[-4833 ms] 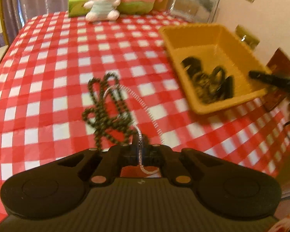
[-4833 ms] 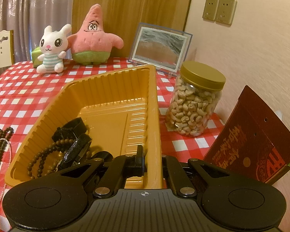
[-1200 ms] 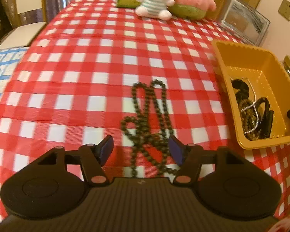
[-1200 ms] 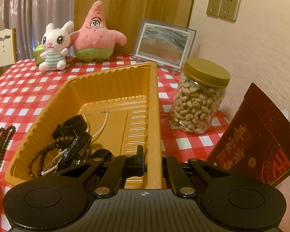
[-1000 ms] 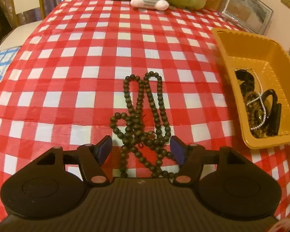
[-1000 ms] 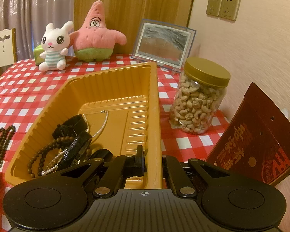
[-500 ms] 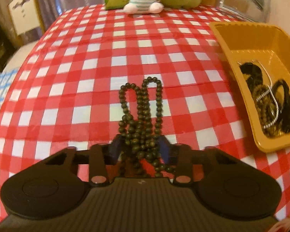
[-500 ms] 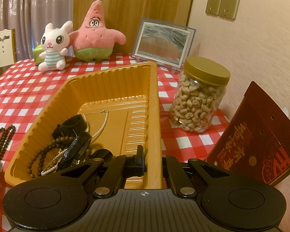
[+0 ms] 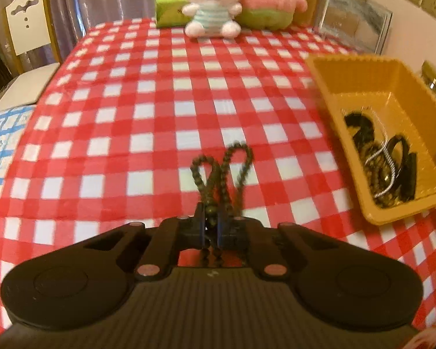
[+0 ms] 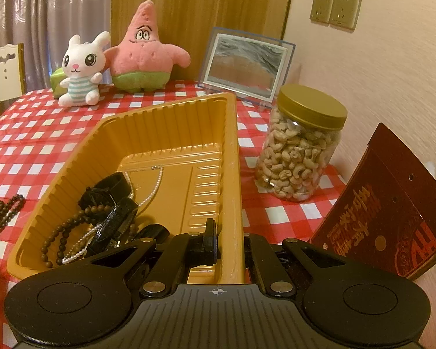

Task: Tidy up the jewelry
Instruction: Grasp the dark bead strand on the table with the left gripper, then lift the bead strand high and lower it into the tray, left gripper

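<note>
My left gripper is shut on a long dark bead necklace and holds it above the red checked tablecloth; its loops hang forward, blurred. The same necklace shows at the left edge of the right wrist view. The yellow tray stands to the right and holds black watches, a brown bead bracelet and a pearl strand. My right gripper is shut on the tray's near right rim.
A white bunny plush, a pink star plush and a picture frame stand at the far edge. A jar of cashews and a dark red packet stand right of the tray. A chair stands at far left.
My left gripper closed on the dark bead necklace and lifted it off the cloth. The pearl strand it held earlier now lies in the tray. My right gripper has kept still.
</note>
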`<state>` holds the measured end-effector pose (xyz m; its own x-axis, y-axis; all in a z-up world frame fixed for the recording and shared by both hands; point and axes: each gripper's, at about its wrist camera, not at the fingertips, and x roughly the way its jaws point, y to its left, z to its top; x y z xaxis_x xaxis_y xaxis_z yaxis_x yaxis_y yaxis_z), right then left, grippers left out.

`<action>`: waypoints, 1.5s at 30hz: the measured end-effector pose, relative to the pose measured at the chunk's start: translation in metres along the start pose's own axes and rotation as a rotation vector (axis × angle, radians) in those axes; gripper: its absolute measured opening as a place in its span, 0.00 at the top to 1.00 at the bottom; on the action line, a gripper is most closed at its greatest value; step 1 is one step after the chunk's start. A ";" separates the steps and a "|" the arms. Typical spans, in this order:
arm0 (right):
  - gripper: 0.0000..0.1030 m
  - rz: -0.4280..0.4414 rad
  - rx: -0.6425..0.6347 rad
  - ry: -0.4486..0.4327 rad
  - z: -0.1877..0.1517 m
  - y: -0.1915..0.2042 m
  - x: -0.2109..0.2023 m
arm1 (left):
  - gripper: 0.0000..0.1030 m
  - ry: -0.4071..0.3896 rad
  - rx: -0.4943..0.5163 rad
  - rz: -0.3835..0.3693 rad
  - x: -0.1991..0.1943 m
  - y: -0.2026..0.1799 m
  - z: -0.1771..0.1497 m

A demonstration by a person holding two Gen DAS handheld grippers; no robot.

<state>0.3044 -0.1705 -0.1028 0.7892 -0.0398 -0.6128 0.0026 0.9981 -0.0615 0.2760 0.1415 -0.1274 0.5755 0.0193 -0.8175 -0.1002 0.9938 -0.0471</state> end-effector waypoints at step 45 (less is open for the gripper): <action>0.97 0.027 -0.022 -0.039 0.009 0.006 0.002 | 0.94 -0.627 0.289 -0.163 -0.256 -0.033 0.202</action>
<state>0.3116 -0.1644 -0.0978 0.8120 -0.0109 -0.5835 -0.0319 0.9975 -0.0631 0.2954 0.1262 0.1995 0.9324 -0.1590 -0.3246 0.1960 0.9769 0.0847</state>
